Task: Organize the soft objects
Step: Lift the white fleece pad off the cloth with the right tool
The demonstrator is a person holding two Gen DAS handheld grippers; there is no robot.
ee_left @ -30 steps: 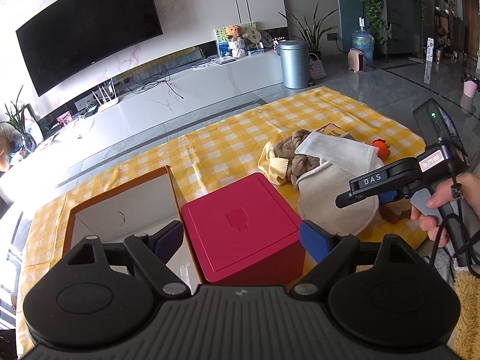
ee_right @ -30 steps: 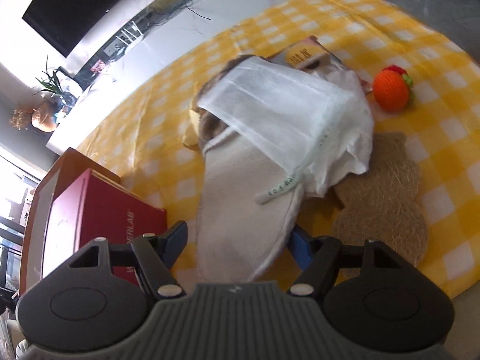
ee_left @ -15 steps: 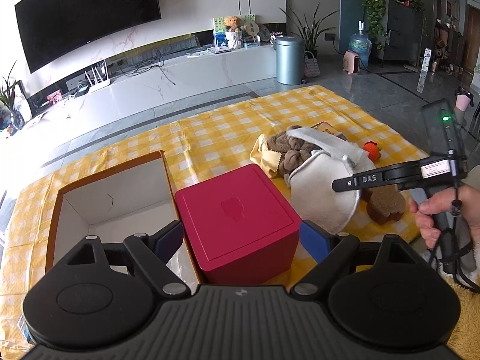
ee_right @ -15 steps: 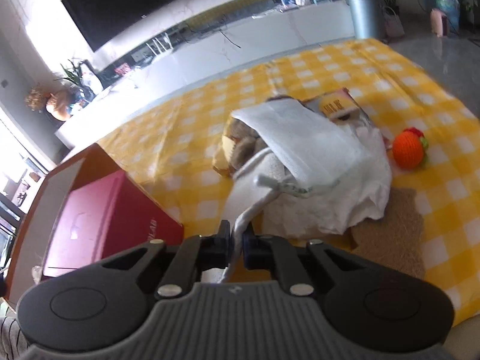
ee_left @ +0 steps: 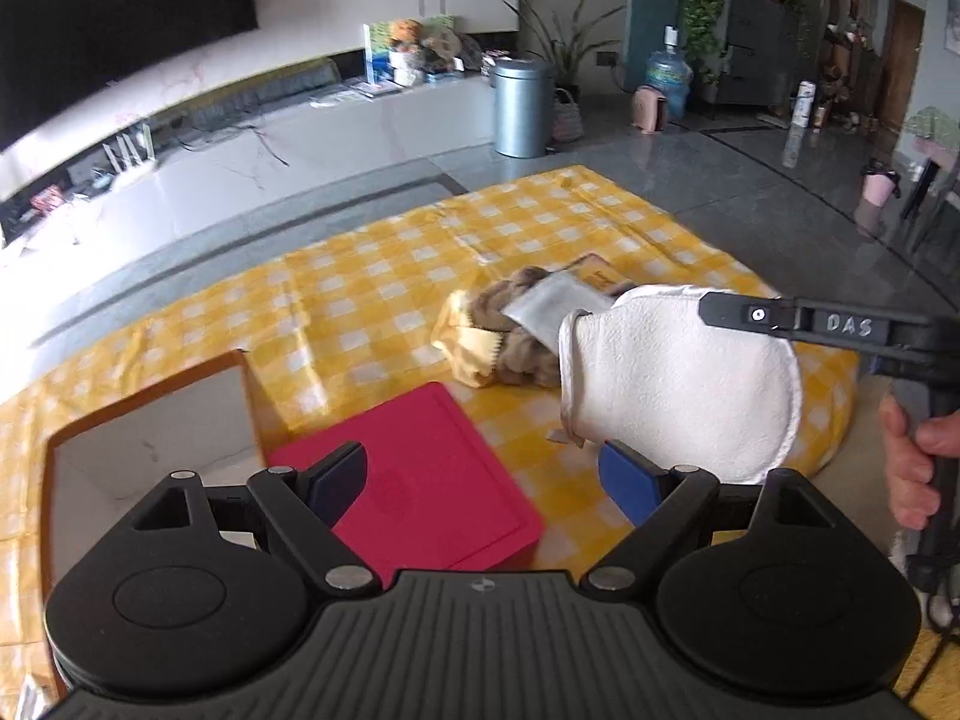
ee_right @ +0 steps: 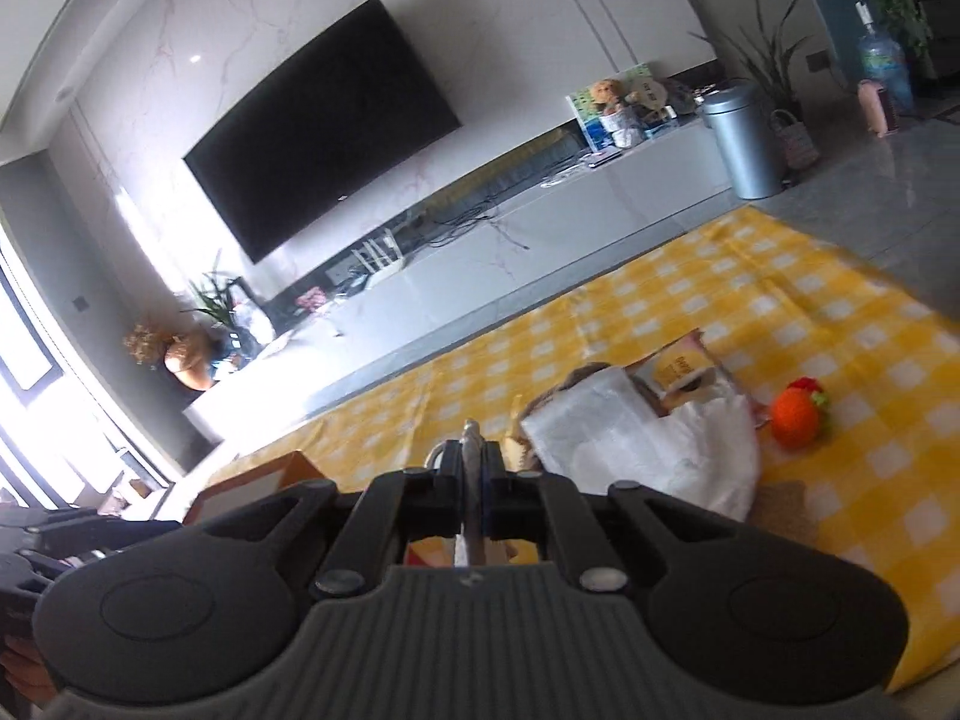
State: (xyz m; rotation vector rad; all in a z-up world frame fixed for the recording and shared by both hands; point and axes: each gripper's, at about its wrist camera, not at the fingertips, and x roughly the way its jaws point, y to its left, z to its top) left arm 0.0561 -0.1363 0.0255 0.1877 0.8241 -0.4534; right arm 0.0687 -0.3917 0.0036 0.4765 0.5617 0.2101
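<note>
Two hand-held grippers: right hand-held gripper [ee_right: 474, 483], marked "DAS", clamps a white cloth mitt [ee_left: 678, 390] hanging at its 6 o'clock, above the yellow checked cloth [ee_left: 372, 282]; left hand-held gripper [ee_left: 483, 474] gapes wide over the red box [ee_left: 420, 480].

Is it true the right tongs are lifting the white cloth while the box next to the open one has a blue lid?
Not quite: the lid is red, as the left wrist view shows. The right tongs do lift the white cloth.
</note>
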